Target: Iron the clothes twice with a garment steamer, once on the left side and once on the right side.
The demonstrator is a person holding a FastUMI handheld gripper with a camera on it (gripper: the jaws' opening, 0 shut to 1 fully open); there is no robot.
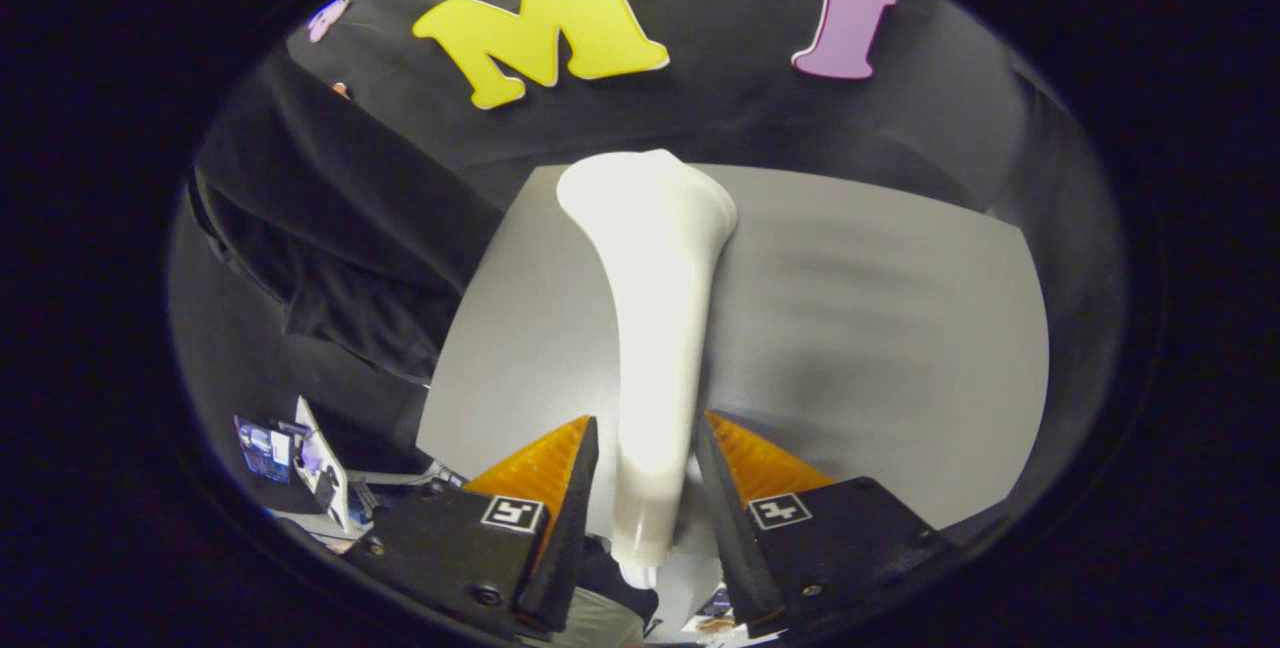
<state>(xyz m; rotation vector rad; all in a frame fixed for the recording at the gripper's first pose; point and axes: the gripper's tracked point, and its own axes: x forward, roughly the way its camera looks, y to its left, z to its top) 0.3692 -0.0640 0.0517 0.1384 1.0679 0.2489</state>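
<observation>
I have the garment steamer (655, 328) clamped in my gripper (648, 473): its white handle runs up between my two fingers, and both fingers (560, 488) press against its sides, so the tongs are narrowed right onto it. The handle rises from between the fingers and widens into the flared head, which reaches beyond my fingertips and stands over the far edge of the grey tabletop (880, 328). The lower end of the handle pokes out below the fingers, towards me.

The tabletop spreads out behind the steamer, pale and bare on the side to the right of the handle, with its far edge meeting the black cloth wall (760, 118) of the booth. The steamer's head seems held above the surface rather than resting on it, though from this angle I cannot say so with certainty.

The clothes (340, 238), a dark garment, hang off to the left of the steamer, beyond the tabletop's left edge, draped in folds against the wall. The steamer's head is apart from the fabric, with a strip of tabletop showing between them.

Below the garment, past the near left corner of the tabletop, I see a small clutter of devices (295, 458), too blurred to identify.
</observation>
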